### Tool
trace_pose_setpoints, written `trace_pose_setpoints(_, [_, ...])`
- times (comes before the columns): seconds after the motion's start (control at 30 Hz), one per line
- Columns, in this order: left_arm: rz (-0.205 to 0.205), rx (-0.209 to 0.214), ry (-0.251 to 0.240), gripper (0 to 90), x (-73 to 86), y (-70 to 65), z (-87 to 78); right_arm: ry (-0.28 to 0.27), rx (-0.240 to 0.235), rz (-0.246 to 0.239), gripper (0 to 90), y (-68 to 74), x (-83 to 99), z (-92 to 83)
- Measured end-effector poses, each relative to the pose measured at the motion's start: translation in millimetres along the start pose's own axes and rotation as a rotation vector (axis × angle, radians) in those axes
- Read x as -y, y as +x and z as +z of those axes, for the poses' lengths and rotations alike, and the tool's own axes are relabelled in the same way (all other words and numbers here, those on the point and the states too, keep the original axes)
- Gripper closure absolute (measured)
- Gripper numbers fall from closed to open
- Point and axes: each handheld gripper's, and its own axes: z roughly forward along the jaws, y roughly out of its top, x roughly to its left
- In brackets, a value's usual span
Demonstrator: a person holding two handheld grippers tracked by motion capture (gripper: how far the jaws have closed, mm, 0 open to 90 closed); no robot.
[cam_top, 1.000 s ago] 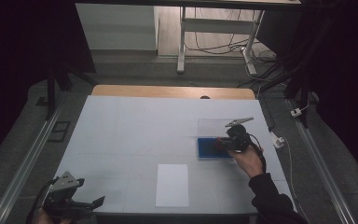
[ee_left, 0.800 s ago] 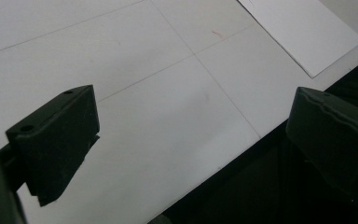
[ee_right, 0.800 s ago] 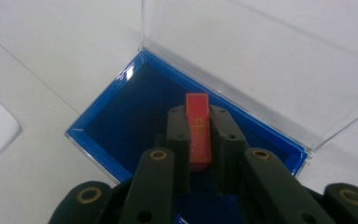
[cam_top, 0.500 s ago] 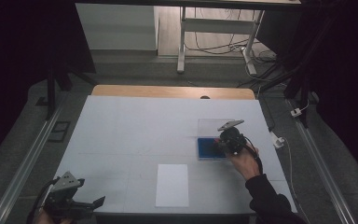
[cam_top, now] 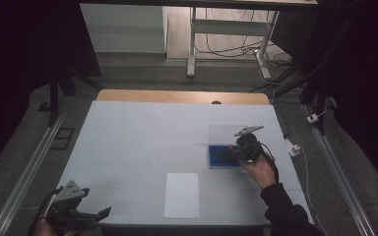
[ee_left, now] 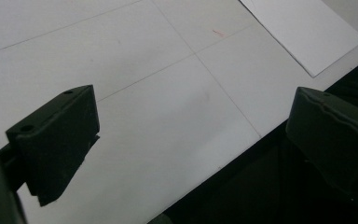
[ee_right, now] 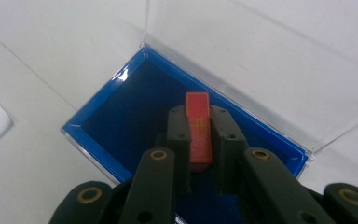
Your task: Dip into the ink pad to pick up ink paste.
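A shallow blue box [ee_right: 121, 116] lies open on the white table, its clear lid [ee_right: 261, 60] folded back flat behind it. In the right gripper view my right gripper [ee_right: 199, 116] is shut on a small red rectangular piece [ee_right: 199, 126] with faint gold marks, held over the box's dark blue lining. From the high view the right gripper [cam_top: 236, 151] hangs at the right end of the blue box [cam_top: 221, 156]. My left gripper [cam_top: 101, 212] rests at the table's front left corner, jaws wide open on nothing, as the left gripper [ee_left: 191, 140] view confirms.
A white sheet of paper [cam_top: 182, 194] lies near the front edge at the middle, with its corner [ee_left: 303, 28] showing in the left gripper view. The table's front edge [ee_left: 223, 163] runs just under the left jaws. A wooden strip [cam_top: 177, 96] borders the far side.
The right gripper has only wobbled slightly over the blue box, still gripping the red piece. The left gripper has stayed where it was.
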Motion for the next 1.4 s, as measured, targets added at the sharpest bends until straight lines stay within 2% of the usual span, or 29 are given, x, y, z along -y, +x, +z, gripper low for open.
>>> trace_pose_setpoints(0.03, [0.000,0.000,0.000,2.9,0.0,0.0,0.0,0.010,0.033,-0.045,80.6,6.1,-1.4,0.3])
trace_pose_setpoints(0.13, [0.001,-0.001,0.000,2.9,0.0,-0.1,-0.1,0.015,0.045,-0.061,80.5,9.0,-1.9,0.3])
trace_pose_setpoints(0.3, [-0.002,0.000,-0.002,2.9,0.1,0.4,-0.3,-0.001,0.007,-0.024,80.1,2.9,0.7,-0.9])
trace_pose_setpoints(0.5, [-0.003,0.001,-0.005,2.9,0.3,0.6,-0.6,-0.007,0.012,-0.039,79.9,2.8,0.5,-1.5])
trace_pose_setpoints(0.7, [-0.004,0.002,-0.007,2.9,0.4,0.7,-0.7,-0.020,-0.009,-0.005,79.8,-2.1,2.1,-3.1])
trace_pose_setpoints(1.0, [-0.006,0.003,-0.008,2.9,0.6,0.8,-1.0,-0.048,-0.002,-0.011,79.8,-2.9,1.1,-9.3])
trace_pose_setpoints(1.23, [-0.009,0.004,-0.009,2.9,0.7,0.8,-1.0,-0.041,-0.010,-0.051,79.9,-0.2,1.2,-13.2])
trace_pose_setpoints(1.4, [-0.006,0.003,-0.008,2.9,0.7,0.8,-1.0,-0.052,-0.014,-0.061,79.9,2.2,0.7,-16.8])
